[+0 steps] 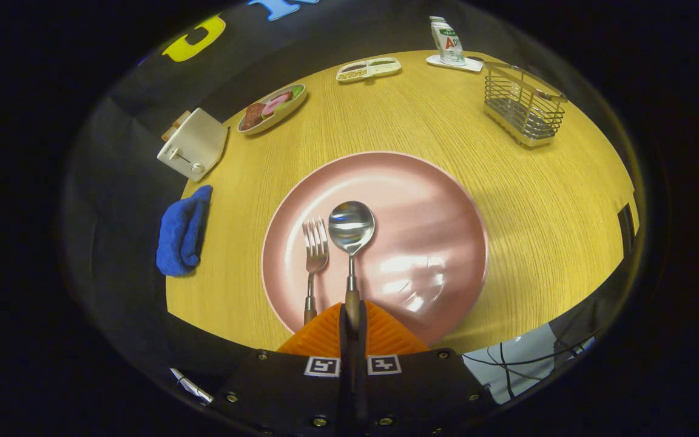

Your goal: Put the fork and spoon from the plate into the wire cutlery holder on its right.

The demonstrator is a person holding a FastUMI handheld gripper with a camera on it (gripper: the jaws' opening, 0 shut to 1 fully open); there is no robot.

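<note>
Spoon (351, 226) lies on the pink plate (440, 200) beside the fork (315, 243) — its handle pinched between the gripper (352, 315) fingers, closed narrow. Wire cutlery holder (524, 108) sits well apart, beyond to the right. Risk: thin handle pivoting or slipping w/ a tail-end grip.

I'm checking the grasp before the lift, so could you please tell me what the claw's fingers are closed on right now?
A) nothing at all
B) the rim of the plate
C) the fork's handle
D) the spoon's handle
D: the claw has both fingers pressed together on the spoon handle, while the fork lies free just to its left on the pink plate.
</note>
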